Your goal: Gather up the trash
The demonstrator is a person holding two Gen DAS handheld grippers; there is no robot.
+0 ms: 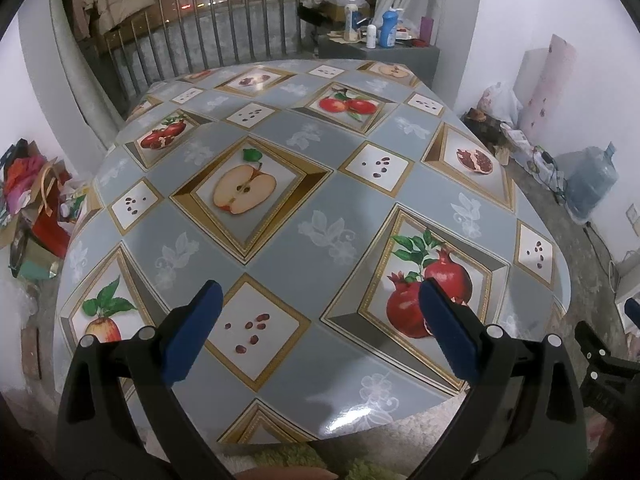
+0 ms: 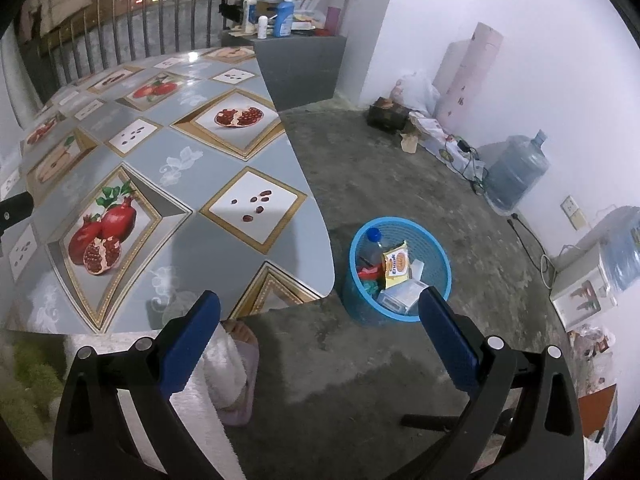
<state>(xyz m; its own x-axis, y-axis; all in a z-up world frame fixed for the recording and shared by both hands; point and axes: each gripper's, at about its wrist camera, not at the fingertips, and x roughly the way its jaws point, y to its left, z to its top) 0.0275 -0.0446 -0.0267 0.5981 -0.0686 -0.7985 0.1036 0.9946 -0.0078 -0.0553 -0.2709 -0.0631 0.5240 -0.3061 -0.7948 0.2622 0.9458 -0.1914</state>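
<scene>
My left gripper (image 1: 320, 300) stands open over the near part of a table (image 1: 288, 128) covered in a fruit-print cloth, with nothing between its blue pads. My right gripper (image 2: 318, 308) is open too, held past the table's right edge above the concrete floor. Just beyond it, on the floor, stands a round blue basket (image 2: 438, 256) holding a plastic bottle (image 2: 373, 245), a yellow snack wrapper (image 2: 396, 265), a clear box (image 2: 400, 298) and other scraps. No loose trash shows on the table (image 2: 192, 216) in either view.
A grey cabinet (image 2: 300, 68) with bottles stands beyond the table's far corner. A water jug (image 2: 516, 168), bags and cables line the right wall. A slippered foot (image 2: 236, 368) rests on the floor by the table's edge. Bags and boxes (image 1: 32, 208) pile up at left.
</scene>
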